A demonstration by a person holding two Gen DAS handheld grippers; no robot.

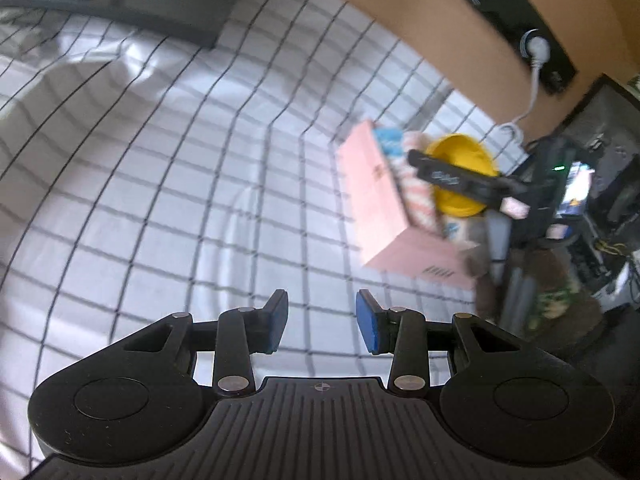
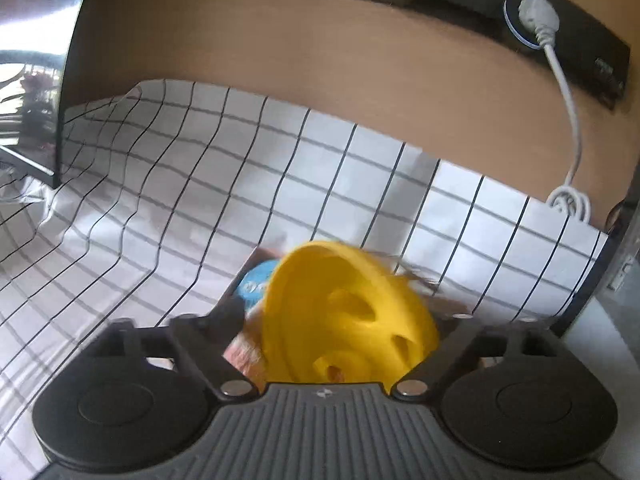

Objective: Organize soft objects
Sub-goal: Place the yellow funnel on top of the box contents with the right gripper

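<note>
Two grippers work over the grid-checked white cloth [image 1: 160,200]: the right gripper [image 2: 340,320], jaws spread wide, has the yellow perforated plastic ball [image 2: 348,320] between them above the pink cardboard box [image 1: 384,208], likely for dropping in; the left gripper [image 1: 322,320] hangs part-open, empty

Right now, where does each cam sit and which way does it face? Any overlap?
Left wrist: on the left gripper, angled down across the checked cloth toward the pink box; its own blue-padded fingers show, nothing between them.
Right wrist: on the right gripper, facing the wooden wall; the yellow ball sits between its wide jaws.
Shared: box, ball, cloth, white plug.
</note>
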